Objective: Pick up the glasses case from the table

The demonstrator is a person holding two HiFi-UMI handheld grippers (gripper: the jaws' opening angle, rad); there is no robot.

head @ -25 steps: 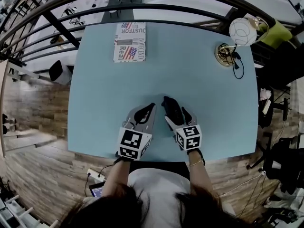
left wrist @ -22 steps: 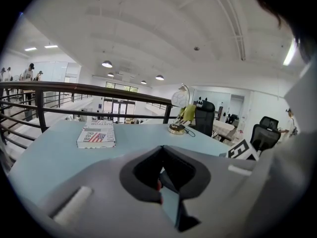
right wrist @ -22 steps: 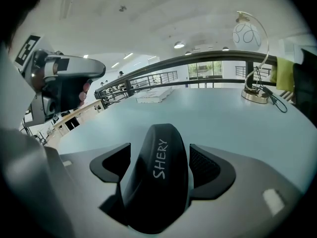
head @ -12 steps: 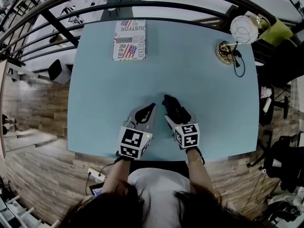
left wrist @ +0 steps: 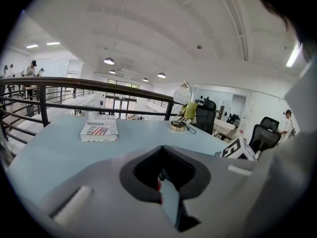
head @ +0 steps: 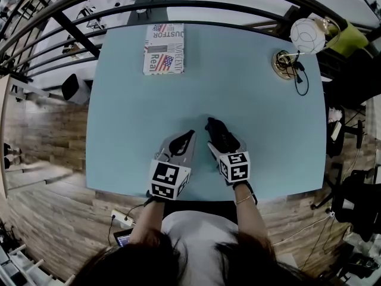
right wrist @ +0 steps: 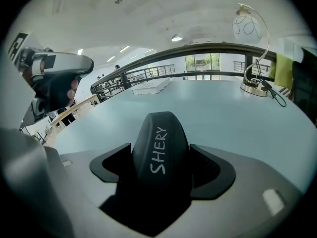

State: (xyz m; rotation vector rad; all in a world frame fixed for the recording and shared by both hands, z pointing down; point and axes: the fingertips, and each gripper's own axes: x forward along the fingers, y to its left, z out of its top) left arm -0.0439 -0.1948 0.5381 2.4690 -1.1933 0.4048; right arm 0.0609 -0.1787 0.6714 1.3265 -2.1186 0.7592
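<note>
The glasses case [head: 218,133] is black and rounded, with "SHERY" printed on it in white [right wrist: 159,150]. My right gripper [head: 215,130] is shut on it, over the pale blue table [head: 256,118] near the front edge, and the case's front end sticks out past the jaws. Whether the case touches the tabletop I cannot tell. To the left of it, my left gripper [head: 189,134] has its jaws closed together and holds nothing. That gripper also shows at the left of the right gripper view [right wrist: 54,78].
A flag-printed book [head: 164,49] lies at the table's far left edge. A lamp with a round white shade [head: 305,36] and a brass base [head: 283,64] with a black cable stands at the far right corner. A dark railing [head: 196,8] runs behind the table.
Almost nothing. My right gripper with the case has edged slightly forward. The left gripper has stayed where it was.
</note>
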